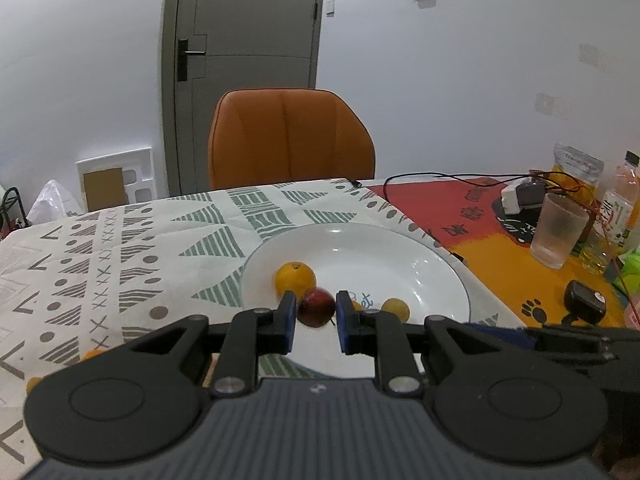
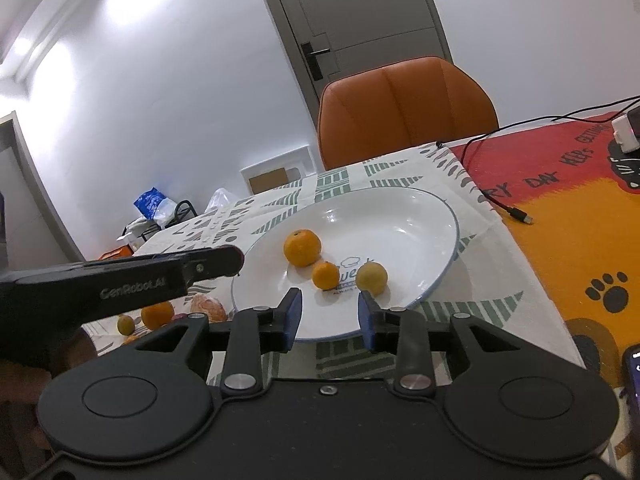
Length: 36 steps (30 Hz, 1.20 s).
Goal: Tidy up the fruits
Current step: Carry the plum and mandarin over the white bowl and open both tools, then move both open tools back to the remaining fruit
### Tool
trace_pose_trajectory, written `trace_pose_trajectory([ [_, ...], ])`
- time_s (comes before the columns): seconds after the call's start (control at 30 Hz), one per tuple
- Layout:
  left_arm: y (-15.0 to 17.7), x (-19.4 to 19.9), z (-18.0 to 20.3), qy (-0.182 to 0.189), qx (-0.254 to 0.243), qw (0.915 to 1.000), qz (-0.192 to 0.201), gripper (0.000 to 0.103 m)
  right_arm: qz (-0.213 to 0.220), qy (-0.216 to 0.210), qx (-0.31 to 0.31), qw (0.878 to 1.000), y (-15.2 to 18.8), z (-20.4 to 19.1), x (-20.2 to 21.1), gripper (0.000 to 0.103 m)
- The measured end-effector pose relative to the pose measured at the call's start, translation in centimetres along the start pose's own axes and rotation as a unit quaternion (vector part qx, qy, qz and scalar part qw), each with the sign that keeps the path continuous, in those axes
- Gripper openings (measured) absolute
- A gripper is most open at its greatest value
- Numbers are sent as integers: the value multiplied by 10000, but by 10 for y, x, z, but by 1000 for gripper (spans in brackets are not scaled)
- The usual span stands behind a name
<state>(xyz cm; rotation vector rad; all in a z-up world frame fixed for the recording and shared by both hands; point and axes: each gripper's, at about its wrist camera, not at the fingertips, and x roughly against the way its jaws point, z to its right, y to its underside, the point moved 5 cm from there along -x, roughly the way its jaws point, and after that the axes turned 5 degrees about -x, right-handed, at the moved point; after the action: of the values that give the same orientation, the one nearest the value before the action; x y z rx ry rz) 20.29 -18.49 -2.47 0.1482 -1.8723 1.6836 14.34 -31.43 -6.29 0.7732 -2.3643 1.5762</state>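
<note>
A white plate [image 1: 440,268] lies on the patterned cloth. In it are an orange [image 1: 295,278], a yellowish fruit [image 1: 396,309] and a small orange [image 2: 326,275]. My left gripper [image 1: 316,314] is shut on a small dark red fruit [image 1: 316,307], held over the plate's near side. The right wrist view shows the left gripper's body [image 2: 136,280] beside the plate [image 2: 400,216], and the red fruit is hidden there. My right gripper [image 2: 330,312] stands open at the plate's near rim with nothing between its pads. The yellowish fruit [image 2: 372,278] lies just beyond its right pad.
Several loose fruits [image 2: 158,314] lie on the cloth left of the plate. An orange chair [image 1: 290,136] stands behind the table. To the right are a frosted glass [image 1: 558,236], bottles [image 1: 618,204], a charger with cables [image 1: 520,196] and a black device [image 1: 584,302].
</note>
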Motion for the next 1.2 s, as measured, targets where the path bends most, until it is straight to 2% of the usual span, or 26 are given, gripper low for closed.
trace_pose_trajectory([
  [0.23,5,2,-9,-136,205,9996,-149,26,28,6,-41,10000,-1,1,2,41],
  [0.33,9,6,-17,-262,254,9991,-221,41,35,-23,-46,10000,1,-2,2,47],
  [0.4,11,10,-23,-377,313,9986,-219,59,29,-48,-38,10000,2,-5,1,50],
  [0.47,12,15,-31,-516,378,9978,-194,70,33,-69,-24,10000,2,-7,1,55],
  [0.6,13,27,-48,-711,544,9960,-70,83,35,-119,-22,9999,3,-13,0,66],
  [0.67,15,32,-57,-826,630,9946,-53,85,61,-156,-20,9999,4,-16,1,79],
  [0.87,22,43,-76,-1086,820,9907,-46,88,126,-347,55,9993,6,-29,1,100],
  [0.93,23,47,-80,-1156,833,9898,-40,91,119,-399,62,9991,6,-33,1,103],
  [1.2,31,60,-95,-1308,896,9874,-8,93,0,-517,81,9986,12,-47,-4,103],
])
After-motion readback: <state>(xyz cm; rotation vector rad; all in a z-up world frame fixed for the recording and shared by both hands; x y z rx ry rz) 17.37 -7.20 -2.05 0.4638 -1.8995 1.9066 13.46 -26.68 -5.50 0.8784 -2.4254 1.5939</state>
